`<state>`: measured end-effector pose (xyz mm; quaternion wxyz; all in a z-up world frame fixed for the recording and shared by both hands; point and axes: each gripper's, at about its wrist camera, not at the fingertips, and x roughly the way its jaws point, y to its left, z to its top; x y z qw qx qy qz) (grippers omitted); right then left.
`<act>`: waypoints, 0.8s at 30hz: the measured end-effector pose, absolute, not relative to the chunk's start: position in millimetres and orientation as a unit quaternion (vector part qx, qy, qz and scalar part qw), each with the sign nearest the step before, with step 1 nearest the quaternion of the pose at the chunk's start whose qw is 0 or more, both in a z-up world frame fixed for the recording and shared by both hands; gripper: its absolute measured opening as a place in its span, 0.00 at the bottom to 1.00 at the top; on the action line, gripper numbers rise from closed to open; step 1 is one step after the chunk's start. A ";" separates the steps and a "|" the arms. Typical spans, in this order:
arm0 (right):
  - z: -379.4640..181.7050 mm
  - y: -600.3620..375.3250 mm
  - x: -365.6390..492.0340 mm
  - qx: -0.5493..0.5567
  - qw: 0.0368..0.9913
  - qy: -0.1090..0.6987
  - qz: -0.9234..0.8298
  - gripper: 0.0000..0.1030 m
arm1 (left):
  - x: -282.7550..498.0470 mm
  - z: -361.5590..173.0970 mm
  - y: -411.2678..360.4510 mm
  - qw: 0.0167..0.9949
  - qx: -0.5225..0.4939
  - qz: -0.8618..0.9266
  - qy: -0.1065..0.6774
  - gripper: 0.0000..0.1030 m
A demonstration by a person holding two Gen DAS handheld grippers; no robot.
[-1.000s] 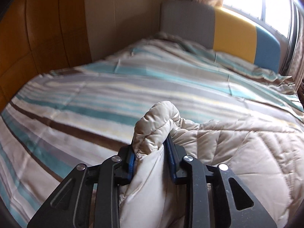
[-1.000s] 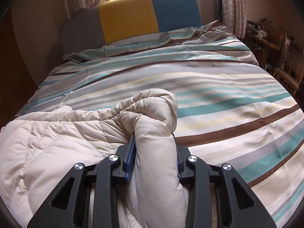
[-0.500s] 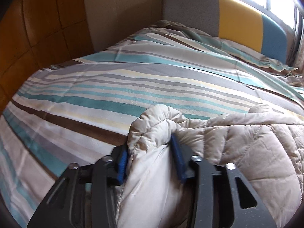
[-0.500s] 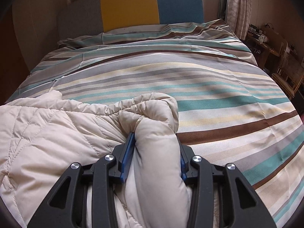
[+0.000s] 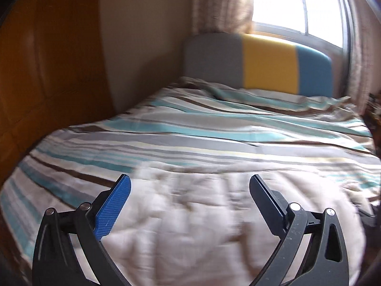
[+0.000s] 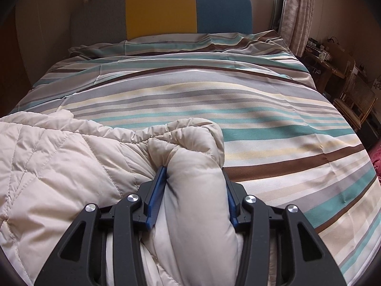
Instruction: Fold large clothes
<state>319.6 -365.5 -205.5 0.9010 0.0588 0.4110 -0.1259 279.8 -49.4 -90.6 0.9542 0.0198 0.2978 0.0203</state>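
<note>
Jaws of the left gripper (image 5: 189,182) have just been opening wide, nothing between them; right gripper (image 6: 194,169) is loosening yet still pinching the beige quilted coat (image 6: 59,157) at lower centre.

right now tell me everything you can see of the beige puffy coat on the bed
The beige quilted coat is padded with stitched diamond panels, in smooth, slightly shiny fabric. It lies spread on the striped bedcover at the near end of the bed. A bunched fold of its edge sits pinched in the right claw, whose jaws have been easing apart. The left claw has just opened wide and is clear of it, nothing between its jaws.
</note>
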 end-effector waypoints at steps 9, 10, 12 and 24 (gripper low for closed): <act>-205.3 -365.5 319.2 0.058 0.902 0.410 -0.126 0.43 | 313.2 -158.8 -79.5 0.937 0.041 0.009 0.348 0.97; -205.3 -364.1 318.6 0.056 0.902 0.409 -0.126 0.43 | 313.3 -162.1 -76.6 0.937 0.033 0.009 0.347 0.97; -205.1 -362.5 318.6 0.051 0.903 0.408 -0.128 0.44 | 313.3 -166.8 -77.0 0.937 0.029 0.008 0.348 0.97; -185.6 -356.0 302.9 0.038 0.916 0.377 -0.132 0.50 | 314.2 -173.1 -78.0 0.936 0.027 0.010 0.350 0.97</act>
